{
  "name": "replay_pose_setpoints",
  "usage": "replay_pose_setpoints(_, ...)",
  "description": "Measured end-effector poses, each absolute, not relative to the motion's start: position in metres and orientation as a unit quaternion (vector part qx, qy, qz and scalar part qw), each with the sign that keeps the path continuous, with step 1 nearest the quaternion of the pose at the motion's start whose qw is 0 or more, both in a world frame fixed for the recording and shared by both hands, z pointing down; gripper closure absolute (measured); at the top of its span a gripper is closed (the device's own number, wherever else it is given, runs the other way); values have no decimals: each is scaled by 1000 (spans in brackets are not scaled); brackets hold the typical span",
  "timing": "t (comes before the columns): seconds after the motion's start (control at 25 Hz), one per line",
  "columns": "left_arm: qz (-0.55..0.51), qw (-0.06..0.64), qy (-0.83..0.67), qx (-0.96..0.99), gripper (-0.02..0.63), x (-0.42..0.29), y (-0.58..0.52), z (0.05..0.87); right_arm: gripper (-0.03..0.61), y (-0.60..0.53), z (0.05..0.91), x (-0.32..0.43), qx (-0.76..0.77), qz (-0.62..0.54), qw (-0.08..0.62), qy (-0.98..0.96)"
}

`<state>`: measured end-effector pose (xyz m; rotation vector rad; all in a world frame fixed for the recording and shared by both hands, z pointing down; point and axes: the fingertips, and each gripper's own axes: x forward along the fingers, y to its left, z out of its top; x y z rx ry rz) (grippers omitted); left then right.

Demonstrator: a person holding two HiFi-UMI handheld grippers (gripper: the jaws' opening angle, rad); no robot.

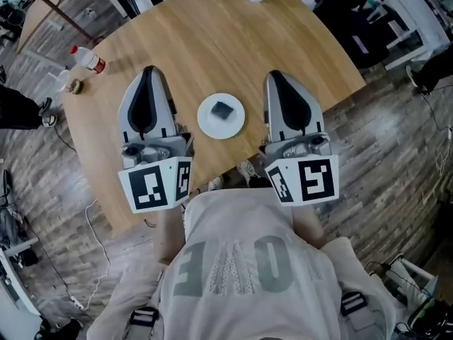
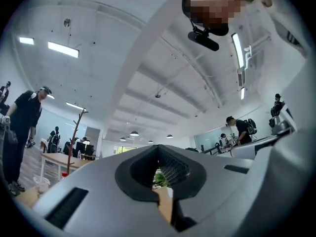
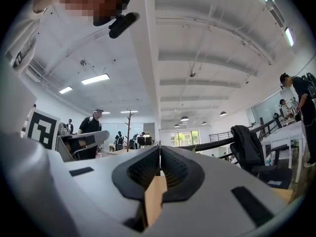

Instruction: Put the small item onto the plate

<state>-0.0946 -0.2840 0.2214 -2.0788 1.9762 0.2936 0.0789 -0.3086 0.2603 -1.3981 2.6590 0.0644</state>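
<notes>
Closed tight on nothing at the grey left gripper [image 1: 148, 71]; same at the grey right gripper [image 1: 276, 74] — pads meeting, only a sliver of wood seen past them. Low over the round light-wood table [image 1: 212, 41], flanking the round white plate [image 1: 206, 123] without touching it. On that plate, near its middle — the small dark square item [image 1: 222, 110]. Farther left, near the table edge, a clear plastic bottle with red cap [image 1: 88, 59].

- The left gripper [image 1: 148, 73] rests by the near edge of the table [image 1: 212, 41], jaws pressed together and empty, pointing away from the person.
- The right gripper [image 1: 274, 76] lies parallel, well apart from it, jaws likewise together with nothing between them.
</notes>
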Motion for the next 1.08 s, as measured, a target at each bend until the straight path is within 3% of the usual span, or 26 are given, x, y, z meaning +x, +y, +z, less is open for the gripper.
replay_pose_setpoints(0.2, 122, 148, 692, -696, 604, -101, -269, 207, 561, -303, 266, 69, -458, 48, 32, 887)
replay_pose_setpoints(1.08, 130, 159, 709, -675, 604, -122, -258, 196, 561, -309, 279, 61, -452, 31, 16, 891)
